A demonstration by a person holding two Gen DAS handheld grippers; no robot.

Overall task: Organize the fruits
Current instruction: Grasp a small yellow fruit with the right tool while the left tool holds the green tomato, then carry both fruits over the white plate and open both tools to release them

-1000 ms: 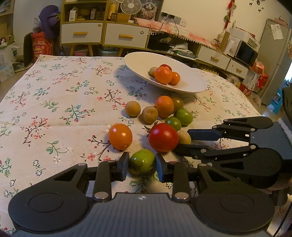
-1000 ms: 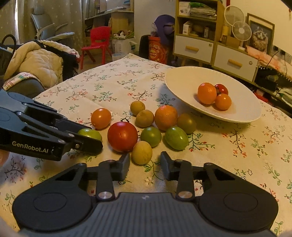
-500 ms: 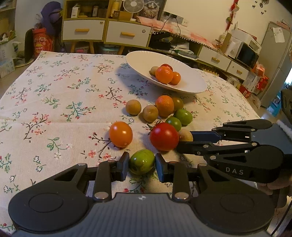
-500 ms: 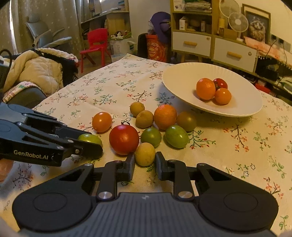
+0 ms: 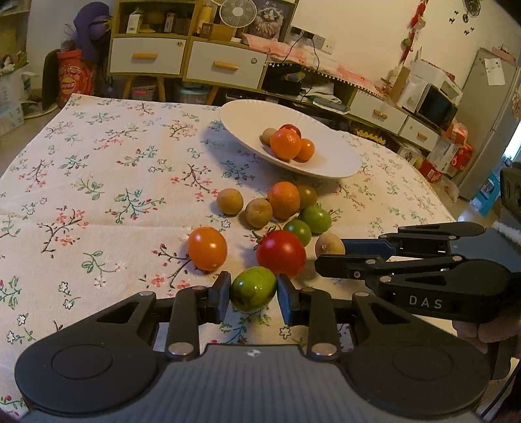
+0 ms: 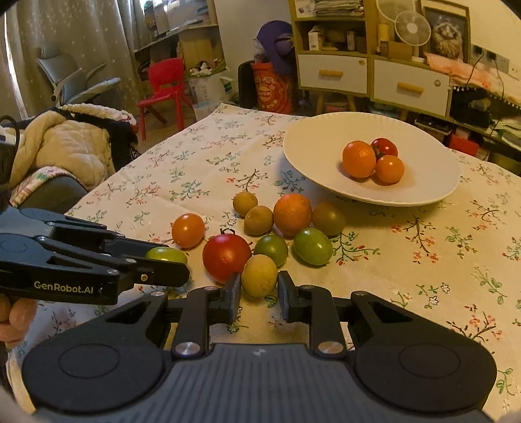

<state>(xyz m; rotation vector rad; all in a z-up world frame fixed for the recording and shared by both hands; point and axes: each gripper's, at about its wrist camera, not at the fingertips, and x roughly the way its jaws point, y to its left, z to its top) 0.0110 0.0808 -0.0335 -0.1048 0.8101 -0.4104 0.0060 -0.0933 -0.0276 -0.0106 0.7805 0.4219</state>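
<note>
In the left wrist view, the left gripper (image 5: 253,289) clamps a green fruit (image 5: 253,288) at the lower centre. In the right wrist view, the right gripper (image 6: 259,288) pinches a yellow-brown fruit (image 6: 259,275) low in the middle; the white plate (image 6: 312,156) with fruits is at the upper right.

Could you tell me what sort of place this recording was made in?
Most likely a lived-in home, a dining or living room: a table under a floral tablecloth, a cabinet with drawers cluttered with a desk fan, and a small red chair.
</note>
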